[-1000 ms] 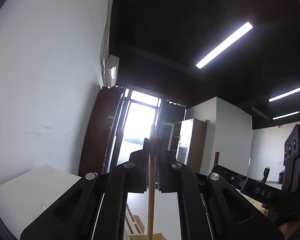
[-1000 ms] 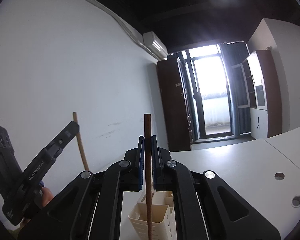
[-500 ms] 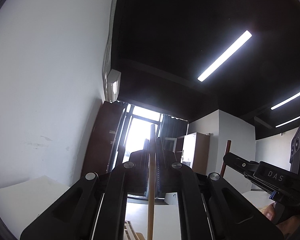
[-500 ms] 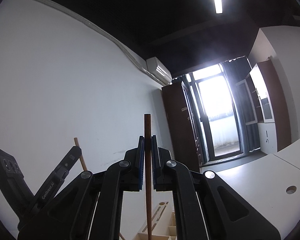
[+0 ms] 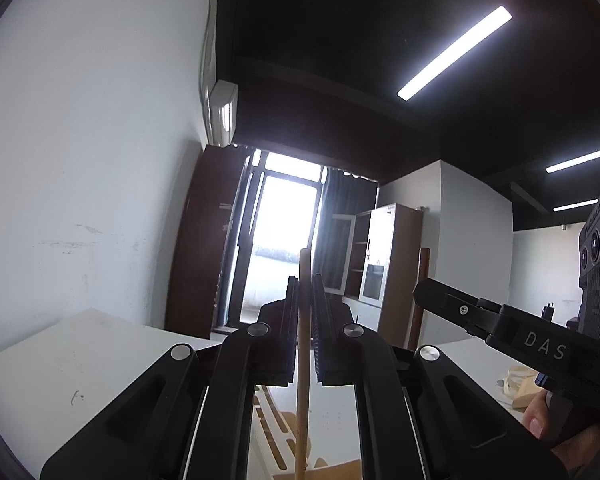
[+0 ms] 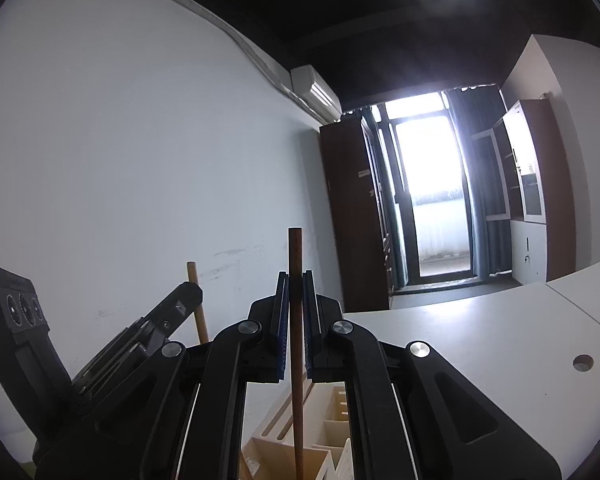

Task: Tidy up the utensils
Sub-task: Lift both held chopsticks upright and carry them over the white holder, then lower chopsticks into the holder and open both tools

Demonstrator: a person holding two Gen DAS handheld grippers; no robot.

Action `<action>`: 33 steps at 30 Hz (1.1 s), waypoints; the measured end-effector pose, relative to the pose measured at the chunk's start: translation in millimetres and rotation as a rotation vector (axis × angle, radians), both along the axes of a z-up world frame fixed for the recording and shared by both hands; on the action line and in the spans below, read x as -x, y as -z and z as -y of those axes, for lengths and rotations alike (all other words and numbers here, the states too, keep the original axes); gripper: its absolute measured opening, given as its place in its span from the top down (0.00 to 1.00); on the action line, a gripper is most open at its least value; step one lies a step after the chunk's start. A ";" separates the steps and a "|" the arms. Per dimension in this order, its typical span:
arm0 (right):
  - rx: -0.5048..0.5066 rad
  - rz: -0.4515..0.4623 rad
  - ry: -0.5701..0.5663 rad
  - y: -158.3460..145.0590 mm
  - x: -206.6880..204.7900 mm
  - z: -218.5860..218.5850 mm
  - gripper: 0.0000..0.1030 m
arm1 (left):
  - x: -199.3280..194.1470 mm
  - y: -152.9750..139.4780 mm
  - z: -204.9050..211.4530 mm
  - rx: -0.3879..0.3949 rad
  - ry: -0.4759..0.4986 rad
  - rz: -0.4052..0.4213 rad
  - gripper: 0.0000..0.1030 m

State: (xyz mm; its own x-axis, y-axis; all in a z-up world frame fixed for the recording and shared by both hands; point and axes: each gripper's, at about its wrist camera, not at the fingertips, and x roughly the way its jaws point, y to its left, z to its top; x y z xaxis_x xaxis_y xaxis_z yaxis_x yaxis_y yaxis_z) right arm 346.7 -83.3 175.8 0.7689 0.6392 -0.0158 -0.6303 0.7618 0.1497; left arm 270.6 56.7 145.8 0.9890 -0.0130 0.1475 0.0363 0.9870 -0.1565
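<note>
A: Left wrist view first. Our left gripper (image 5: 305,328) is clamped tight on a pale wooden stick (image 5: 303,364), running upright through the centre of the frame. What worries us?

B: The lower end is out of sight at the bottom edge, above the slotted wooden rack (image 5: 278,436). If we lower it blind, it could catch a divider and twist in the pads. The right gripper (image 5: 420,294) crowds in from the right edge too, so the sticks might knock together.

A: Pose?

B: Roughly level, tipped slightly up; we see mostly ceiling and door.

A: Right wrist view now.

B: Our right gripper (image 6: 296,320) is pinched shut on a dark brown stick (image 6: 296,344), upright at centre, over the cream compartment holder (image 6: 332,424) at the bottom. Same risk: hitting a wall. It's pointing level, and the left gripper (image 6: 190,294) sits at lower left.
</note>
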 end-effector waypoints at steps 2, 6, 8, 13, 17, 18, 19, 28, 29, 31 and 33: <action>0.020 -0.003 0.006 5.0 3.0 -2.5 0.93 | 0.0 7.9 1.0 -0.022 -0.004 -0.015 0.94; 0.047 -0.024 0.004 13.1 5.9 -6.5 0.93 | 0.2 14.8 0.2 -0.029 0.008 -0.047 0.94; 0.057 -0.033 0.005 15.2 5.8 -7.6 0.93 | -1.4 16.9 -1.0 -0.030 0.010 -0.058 0.94; 0.076 -0.050 0.003 21.2 6.4 -9.3 0.93 | -3.3 19.4 -6.2 -0.031 0.016 -0.080 0.94; 0.095 -0.060 0.004 23.9 4.7 -11.9 0.93 | -6.6 18.5 -10.0 -0.030 0.021 -0.099 0.94; 0.096 -0.064 0.005 24.6 4.9 -11.7 0.93 | -6.1 19.6 -10.4 -0.032 0.021 -0.103 0.94; 0.096 -0.063 0.006 25.2 5.4 -11.2 0.93 | -6.3 20.3 -10.3 -0.035 0.021 -0.109 0.94; 0.093 -0.066 0.024 20.9 7.5 -5.1 0.92 | -7.9 23.0 -13.5 -0.039 0.020 -0.153 0.94; 0.093 -0.067 0.025 20.9 7.4 -4.2 0.92 | -7.8 23.3 -14.3 -0.038 0.019 -0.157 0.93; 0.090 -0.071 0.026 20.4 7.4 -3.1 0.90 | -5.8 22.1 -16.2 -0.036 0.013 -0.160 0.88; 0.084 -0.073 0.028 21.0 8.8 -2.7 0.79 | -2.4 20.1 -18.7 -0.031 0.005 -0.157 0.82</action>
State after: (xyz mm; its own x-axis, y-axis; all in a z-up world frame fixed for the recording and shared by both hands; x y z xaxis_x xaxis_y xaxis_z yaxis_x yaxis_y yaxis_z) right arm 338.0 -80.6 154.8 0.7810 0.6119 -0.1249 -0.5988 0.7905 0.1288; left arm 273.0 75.4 125.7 0.9997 -0.0206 -0.0092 0.0192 0.9913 -0.1303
